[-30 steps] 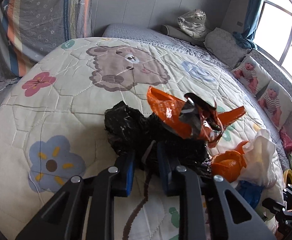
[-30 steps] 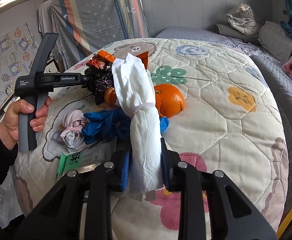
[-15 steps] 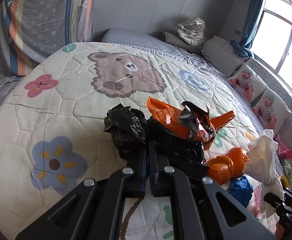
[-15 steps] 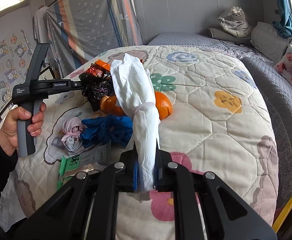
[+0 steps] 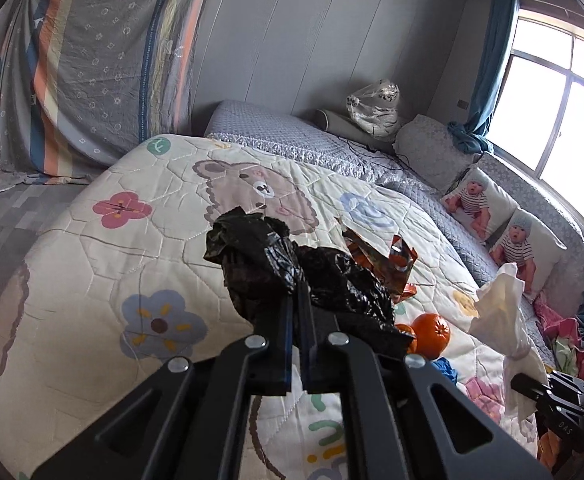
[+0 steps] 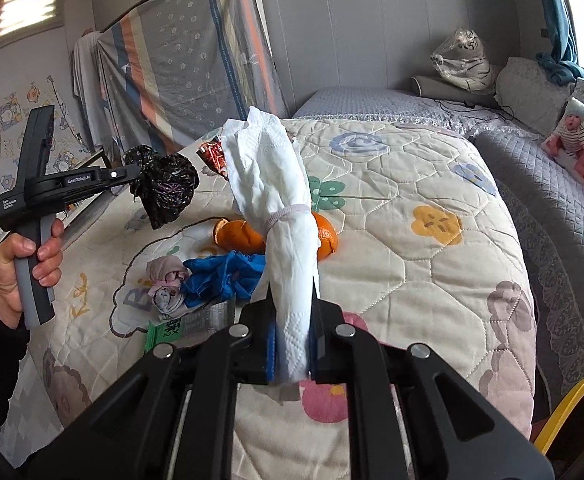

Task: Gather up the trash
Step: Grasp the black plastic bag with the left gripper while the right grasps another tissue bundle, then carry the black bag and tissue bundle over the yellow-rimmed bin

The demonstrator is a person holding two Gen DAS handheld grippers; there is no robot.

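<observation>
My left gripper [image 5: 298, 304] is shut on a crumpled black plastic bag [image 5: 292, 276] and holds it above the quilt; it also shows in the right wrist view [image 6: 163, 188]. My right gripper [image 6: 294, 308] is shut on a rolled white tissue wad [image 6: 275, 200], held upright above the bed; it shows in the left wrist view [image 5: 500, 320] too. On the quilt lie an orange foil wrapper [image 5: 388, 260], an orange with peel [image 6: 324, 236], a blue glove [image 6: 219, 280], a pinkish rag [image 6: 167, 284] and a green-and-silver packet [image 6: 187, 328].
The trash lies on a bed with a cartoon quilt [image 6: 412, 280]. A grey mattress with baby-print pillows [image 5: 492, 208] runs along the window side. A yellow rim [image 6: 572, 408] shows at the right bed edge. A striped sheet [image 5: 103, 60] hangs behind.
Both grippers closed on their items and lifted them: the left raised the black bag off the quilt, leaving the orange wrapper behind; the right raised the tissue wad.
</observation>
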